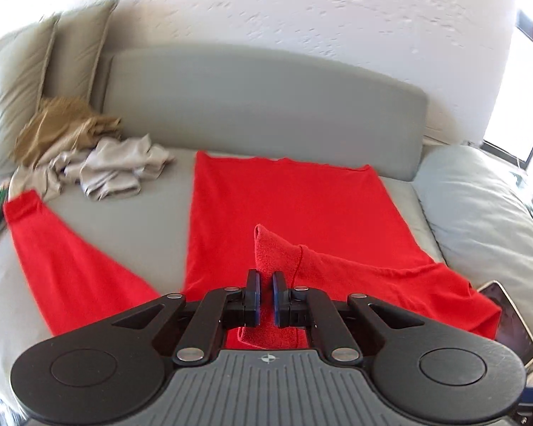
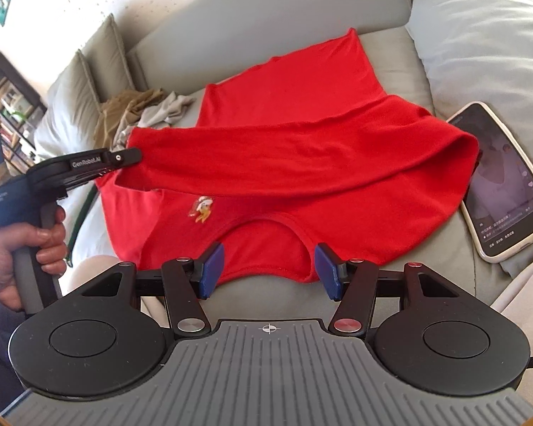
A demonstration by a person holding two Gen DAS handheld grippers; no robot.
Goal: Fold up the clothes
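Your left gripper [image 1: 265,293] clamps the red knit sweater's [image 2: 302,81] sleeve cuff [image 1: 266,248]; right gripper [image 2: 268,271] jaws spread wide.

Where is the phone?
In the right wrist view the phone lies face up at the right, on the sofa beside the red sweater, screen lit.

One red sweater [image 2: 295,113] is seen, one phone [image 2: 501,181], two claws [image 1: 265,293] [image 2: 268,269], one pile of crumpled clothes [image 1: 89,156] and two upright cushions [image 1: 35,71].
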